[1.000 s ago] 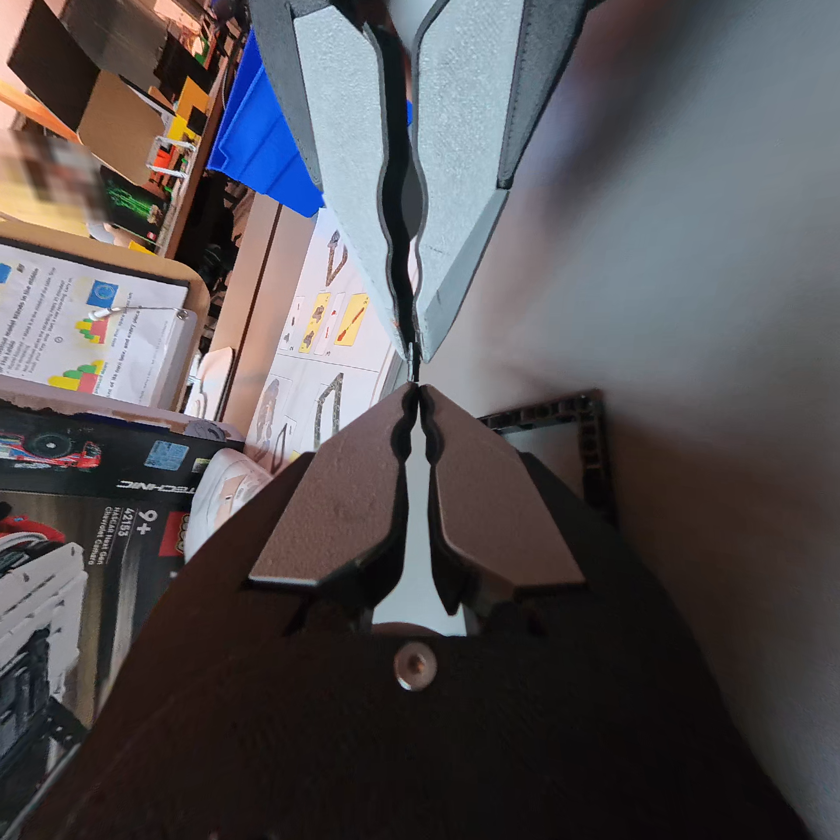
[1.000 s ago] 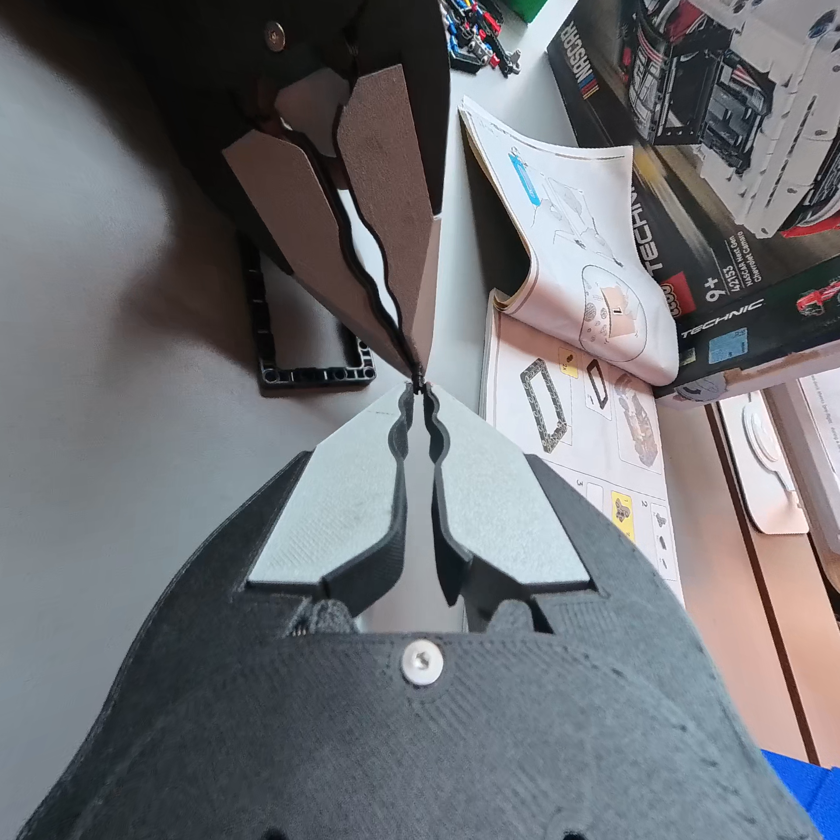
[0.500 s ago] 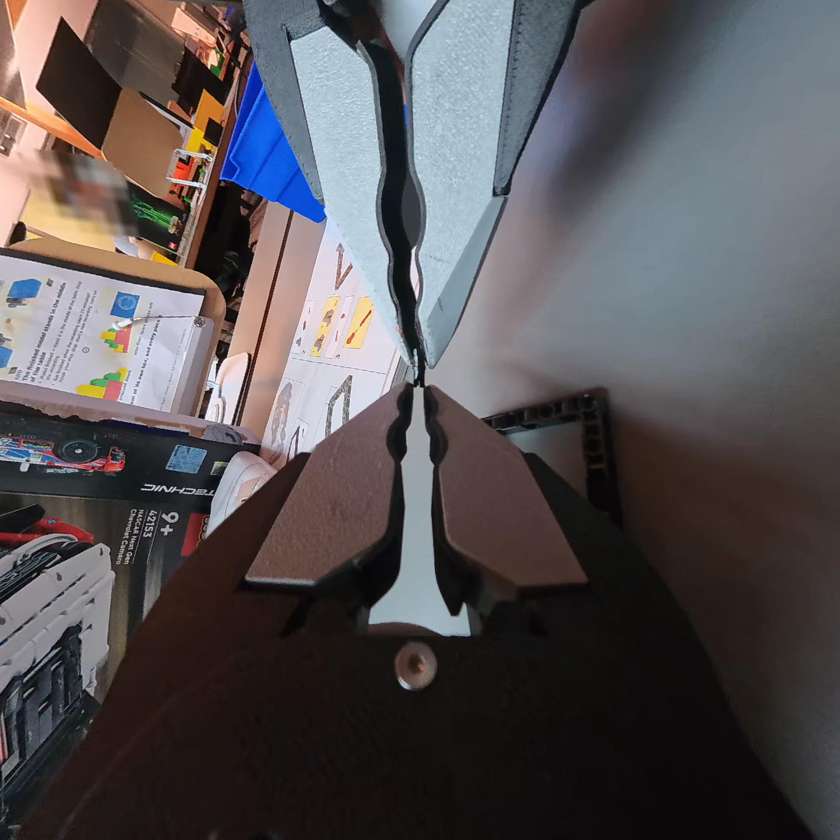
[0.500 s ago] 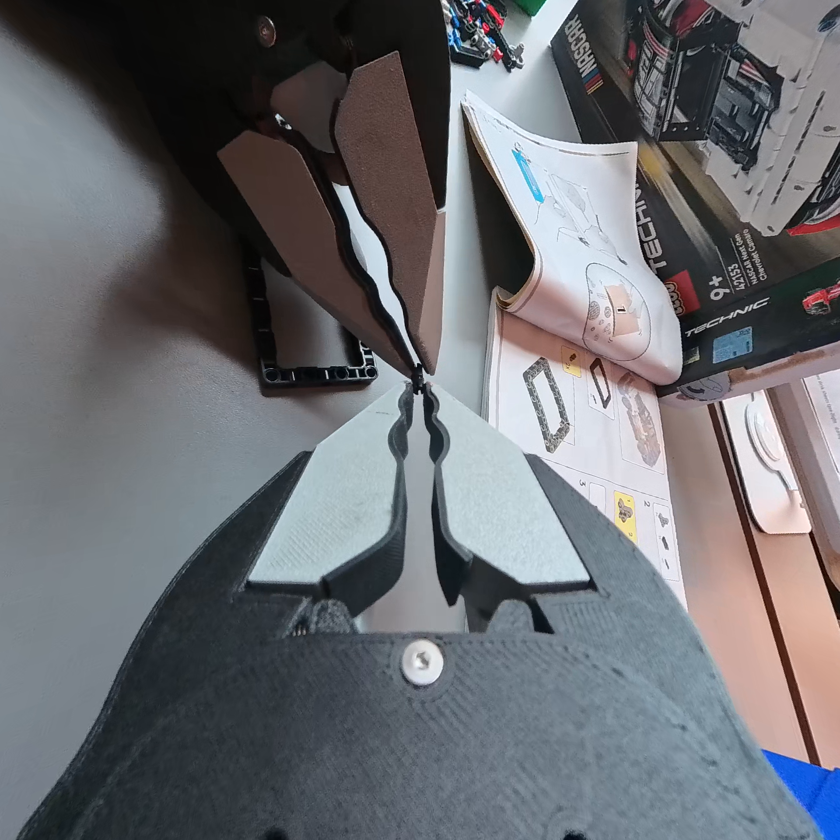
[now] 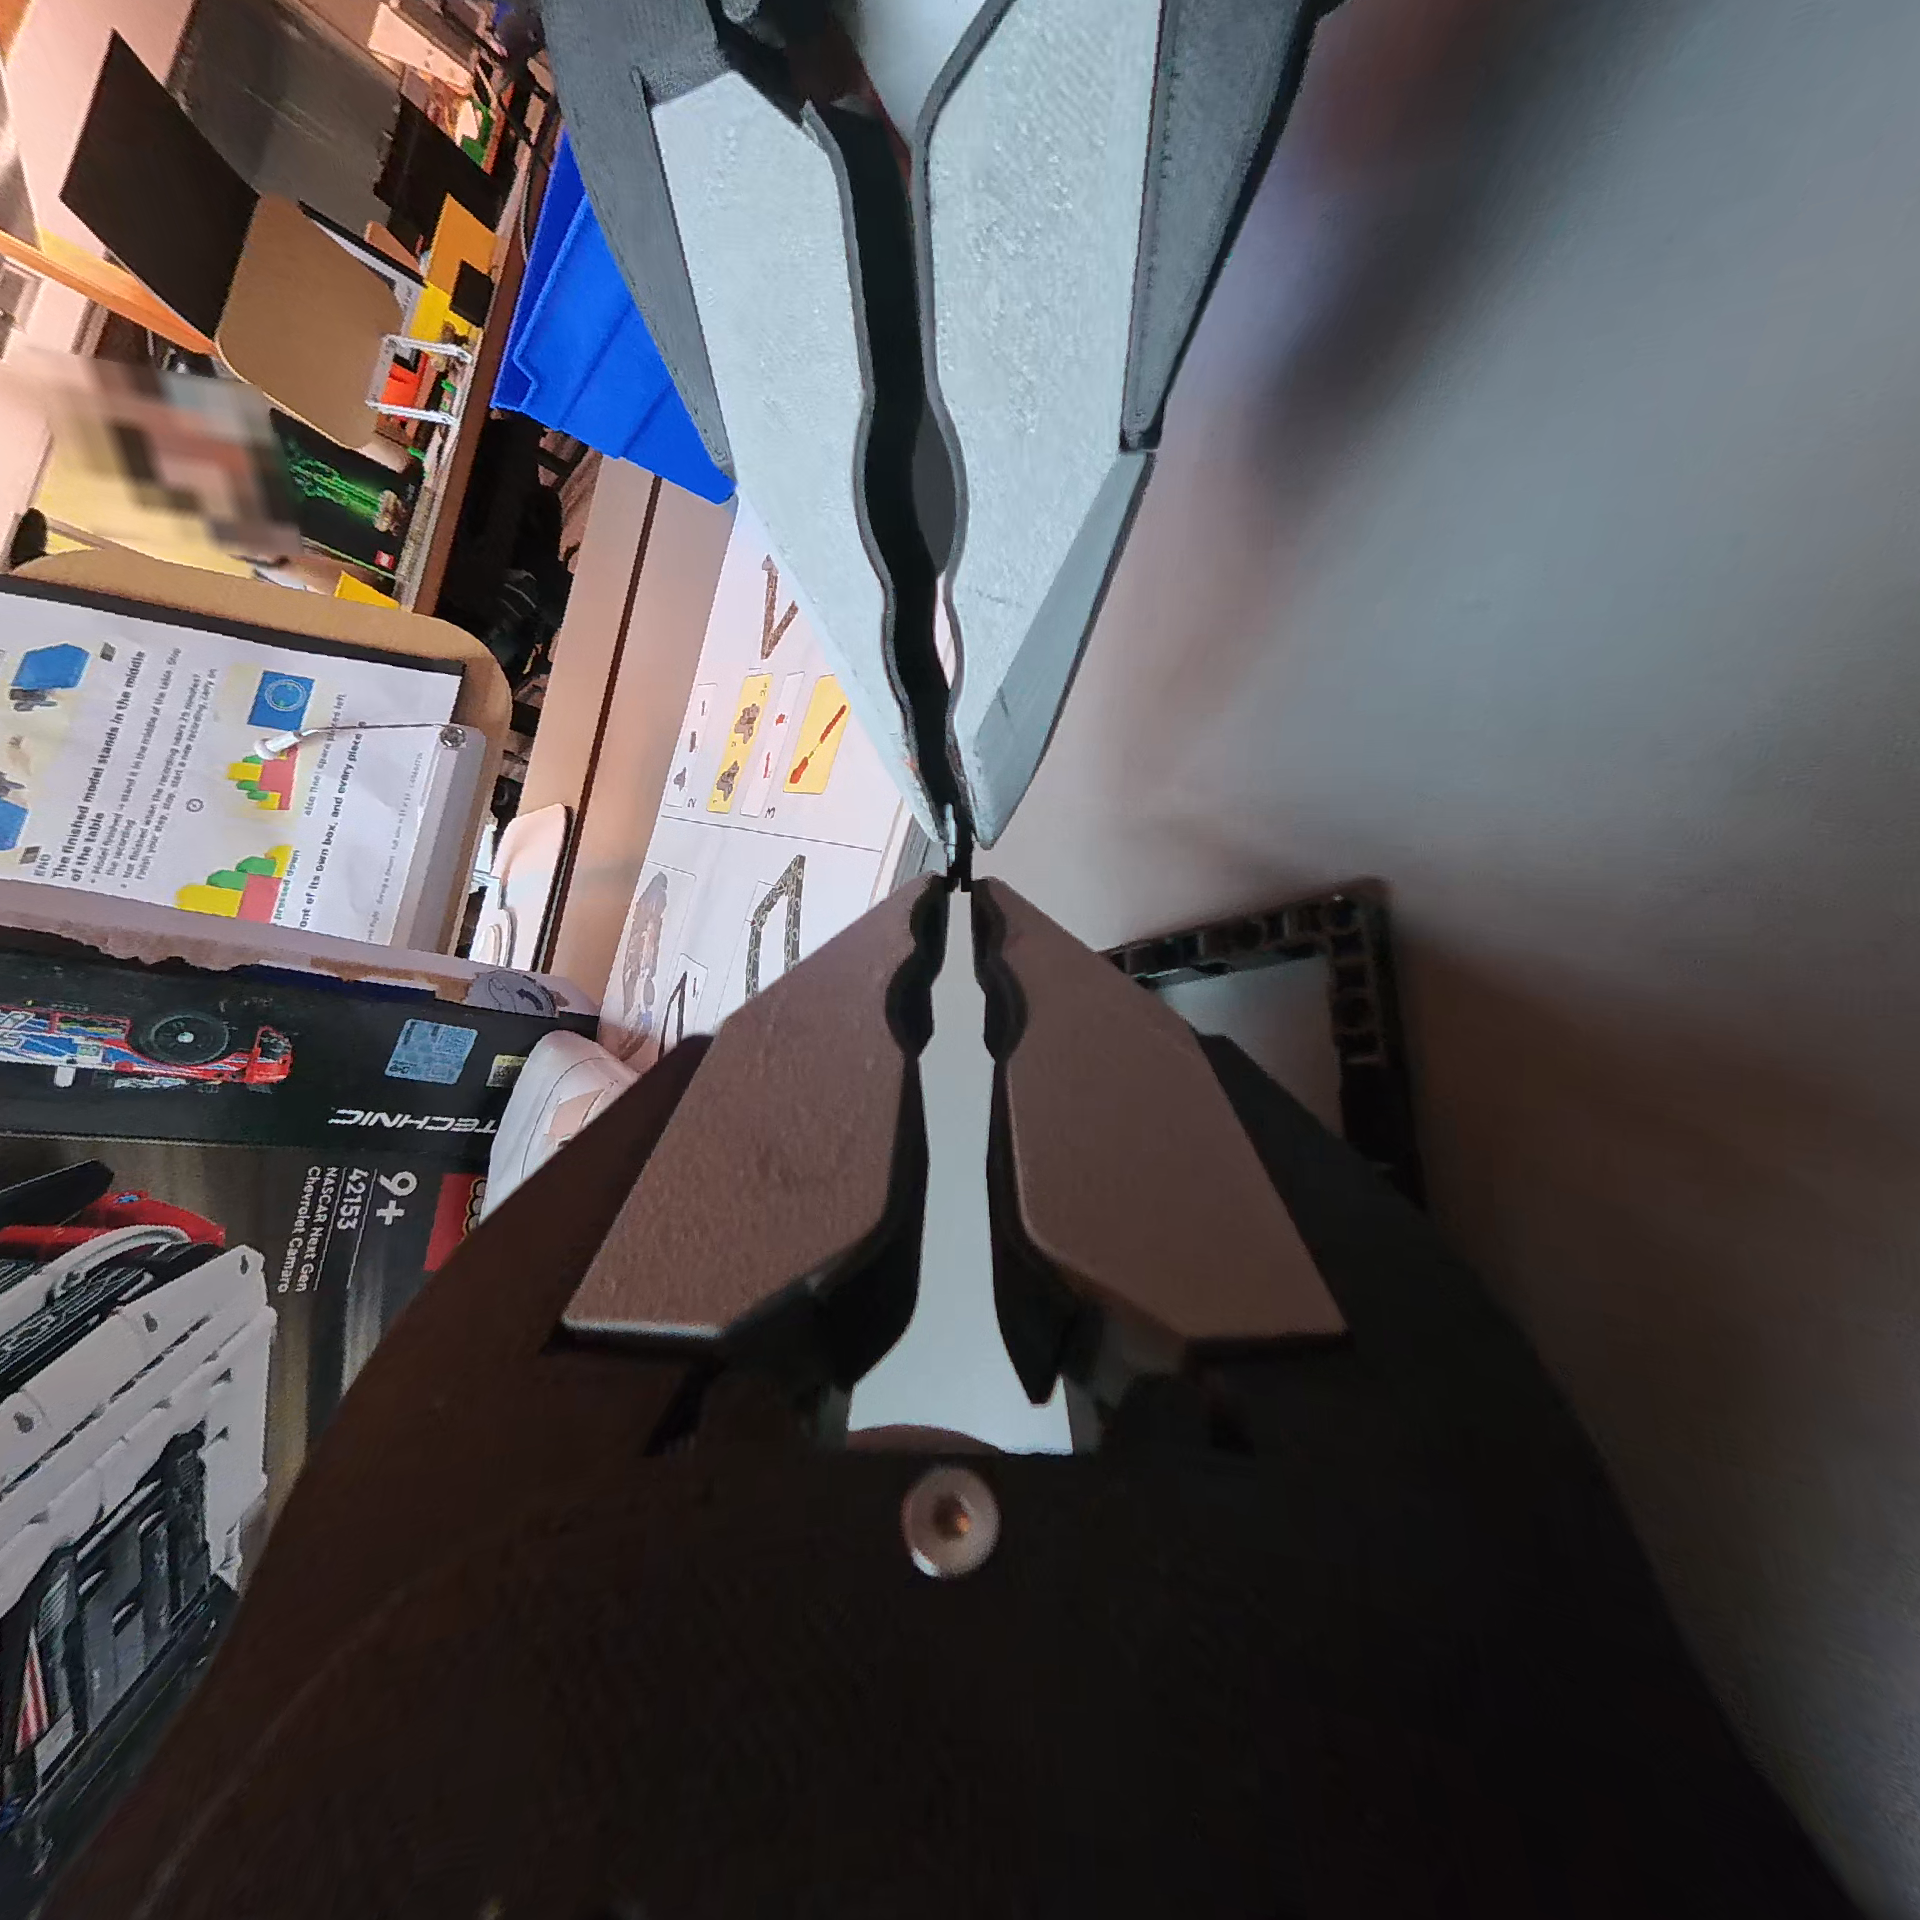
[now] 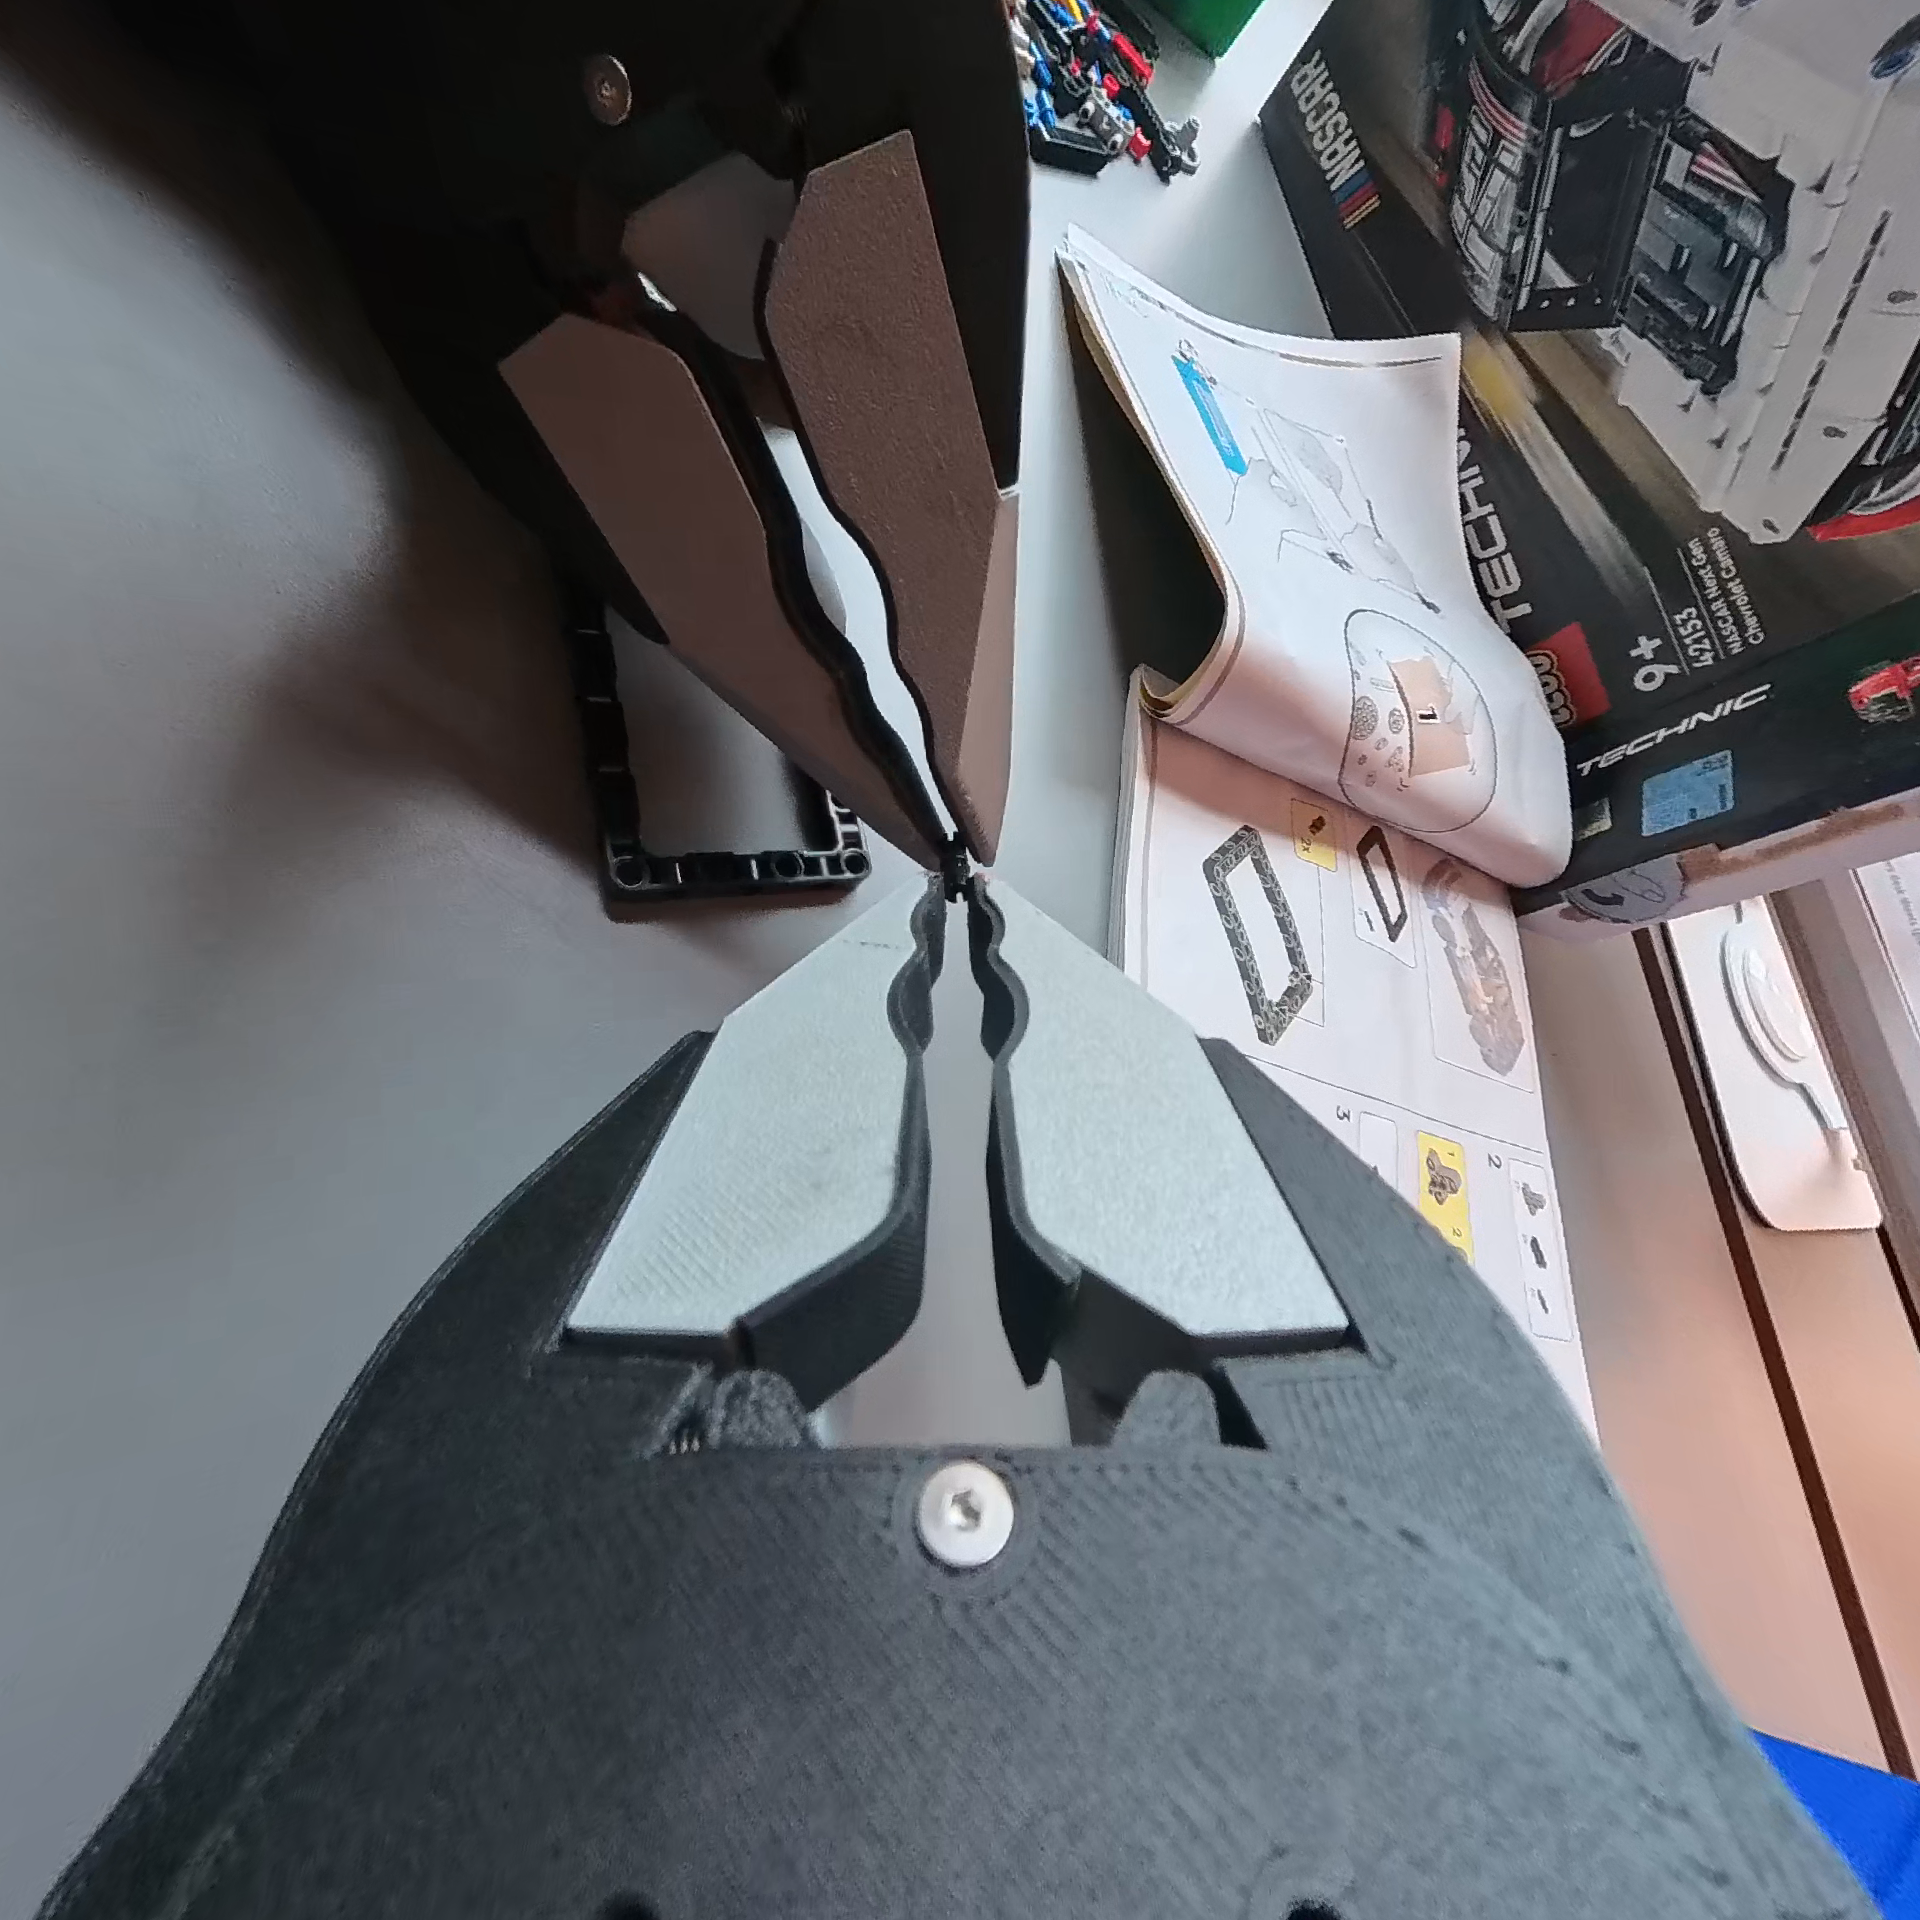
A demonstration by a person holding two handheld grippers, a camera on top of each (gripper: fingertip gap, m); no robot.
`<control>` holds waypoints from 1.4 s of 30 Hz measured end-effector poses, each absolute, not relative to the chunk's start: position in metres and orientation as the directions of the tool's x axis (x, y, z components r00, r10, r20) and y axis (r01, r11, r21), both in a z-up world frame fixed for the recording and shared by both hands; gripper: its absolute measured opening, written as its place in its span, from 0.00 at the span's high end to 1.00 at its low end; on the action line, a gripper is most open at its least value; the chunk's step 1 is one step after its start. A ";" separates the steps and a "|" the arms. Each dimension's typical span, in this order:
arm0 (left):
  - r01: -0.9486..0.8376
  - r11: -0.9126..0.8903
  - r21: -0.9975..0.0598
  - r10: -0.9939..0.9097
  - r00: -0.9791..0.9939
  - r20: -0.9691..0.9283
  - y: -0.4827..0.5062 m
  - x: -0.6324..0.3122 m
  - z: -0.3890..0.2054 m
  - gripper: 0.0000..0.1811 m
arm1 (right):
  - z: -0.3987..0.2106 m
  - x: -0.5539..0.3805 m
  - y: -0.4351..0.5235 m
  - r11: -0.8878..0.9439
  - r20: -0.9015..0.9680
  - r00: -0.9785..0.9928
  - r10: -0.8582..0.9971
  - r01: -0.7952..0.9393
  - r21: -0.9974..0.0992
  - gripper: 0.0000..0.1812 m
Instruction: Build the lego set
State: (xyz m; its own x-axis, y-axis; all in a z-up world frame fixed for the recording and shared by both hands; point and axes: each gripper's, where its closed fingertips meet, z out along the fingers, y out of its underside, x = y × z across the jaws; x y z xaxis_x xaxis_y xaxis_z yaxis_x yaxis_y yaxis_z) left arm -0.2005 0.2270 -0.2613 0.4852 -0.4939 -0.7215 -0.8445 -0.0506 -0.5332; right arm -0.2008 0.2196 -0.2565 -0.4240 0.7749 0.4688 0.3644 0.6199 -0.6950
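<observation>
My left gripper [image 5: 958,885], with brown pads, and my right gripper [image 6: 951,891], with grey pads, meet tip to tip above the grey table. A tiny black pin [image 6: 953,868] sits between the two sets of tips, and both grippers are shut on it; it also shows in the left wrist view [image 5: 962,871]. The right gripper [image 5: 954,831] comes in from the top of the left wrist view, the left gripper [image 6: 951,840] from the top of the right wrist view. A black rectangular Technic frame [image 6: 732,864] lies flat on the table just behind the tips, partly hidden [image 5: 1361,997].
An open instruction booklet [image 6: 1340,935] lies beside the frame, with the set's box [image 6: 1662,312] behind it. Loose small pieces [image 6: 1091,94] lie at the far end of the table. A blue bin [image 5: 592,343] and a printed sheet [image 5: 208,790] are on the booklet's side. The tips of both grippers are at nearly the same place.
Both grippers stay tip to tip on the pin. The left gripper has tilted slightly, so the background in its view has shifted a little.
</observation>
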 end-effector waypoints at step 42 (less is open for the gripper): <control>-0.625 -0.025 -0.780 -0.522 0.674 -0.523 0.226 -0.195 -0.234 1.00 | -0.234 -0.201 0.215 0.064 -0.162 -0.473 0.866 0.427 -0.902 0.99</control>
